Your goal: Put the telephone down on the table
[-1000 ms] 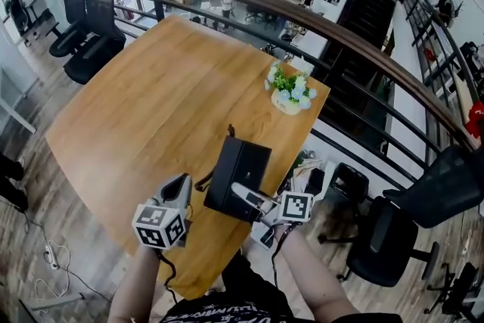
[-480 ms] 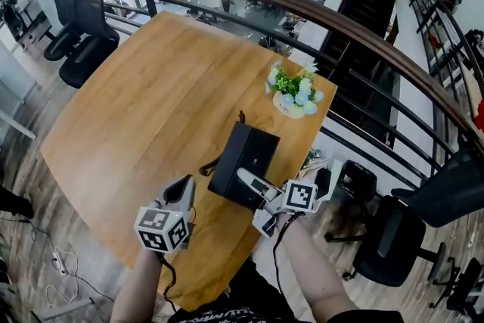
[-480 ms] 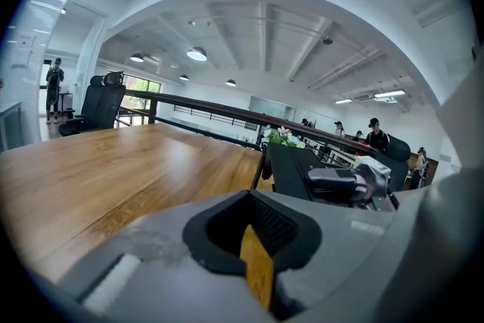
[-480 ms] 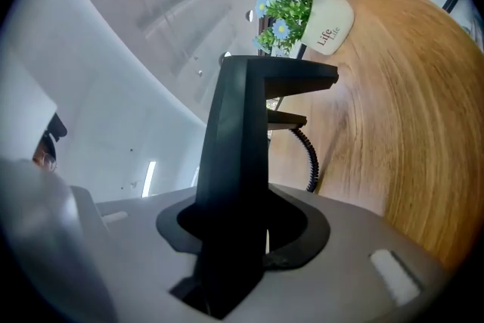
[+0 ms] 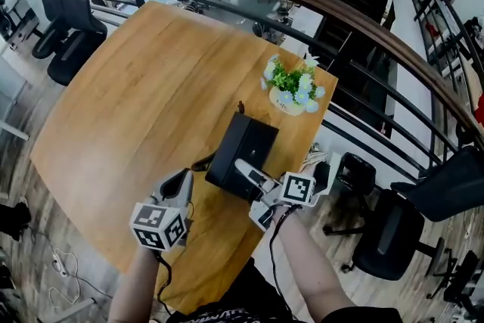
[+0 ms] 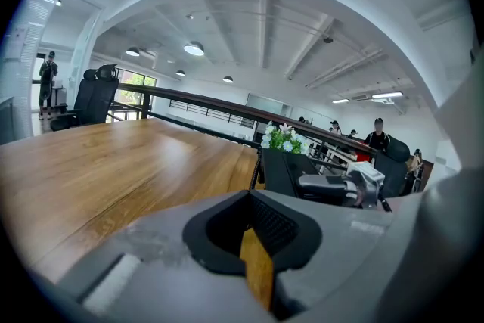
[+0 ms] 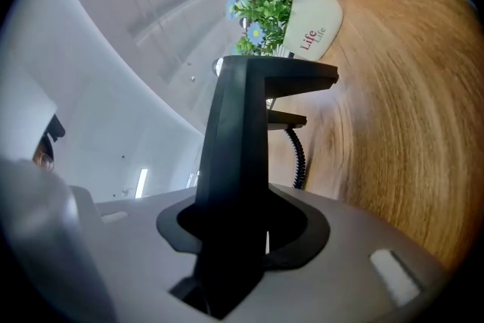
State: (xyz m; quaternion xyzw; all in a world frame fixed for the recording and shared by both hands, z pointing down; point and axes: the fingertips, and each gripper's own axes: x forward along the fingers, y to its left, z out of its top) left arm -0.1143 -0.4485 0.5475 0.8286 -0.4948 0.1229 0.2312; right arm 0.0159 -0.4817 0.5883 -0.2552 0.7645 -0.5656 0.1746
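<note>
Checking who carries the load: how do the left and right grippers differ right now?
The right gripper grips the black telephone; the left gripper holds nothing. The right's jaws stand apart around it; the left's are nearly together. Both carry marker cubes.

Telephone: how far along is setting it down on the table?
Done: the telephone is over the table, near the flowers. In hand: the right hand-held gripper is clamped on it and holds it tilted; whether it touches the wood is unclear. The left hand-held gripper holds nothing. Left: lay it flat and open the jaws.
</note>
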